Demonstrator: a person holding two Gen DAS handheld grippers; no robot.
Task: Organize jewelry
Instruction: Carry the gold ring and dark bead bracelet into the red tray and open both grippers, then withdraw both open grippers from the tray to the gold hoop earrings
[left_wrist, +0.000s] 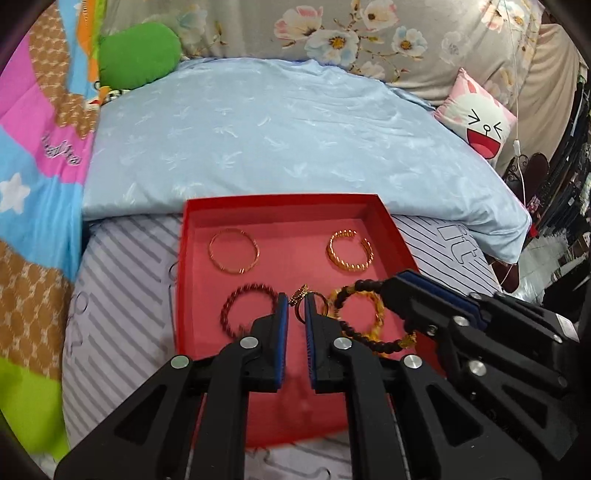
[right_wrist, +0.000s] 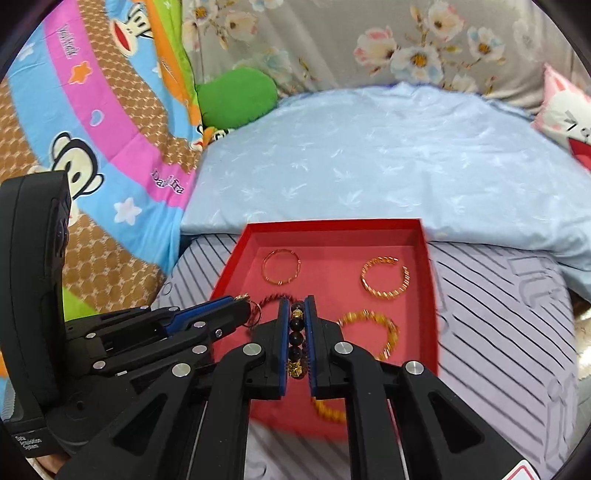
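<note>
Left gripper (left_wrist: 295, 306) pinches a gold ring (left_wrist: 308, 303); right gripper (right_wrist: 296, 334) clamps a black bead bracelet (right_wrist: 297, 339). Both hover above the red tray (right_wrist: 332, 226), 4 bangles inside, its far rim against the blue pillow (left_wrist: 280, 140).

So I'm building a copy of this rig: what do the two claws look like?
Both match: the left claw and right claw have matte black plastic fingers lined with blue pads, joined by silver round pins. The left body carries a small white-lettered label.
</note>
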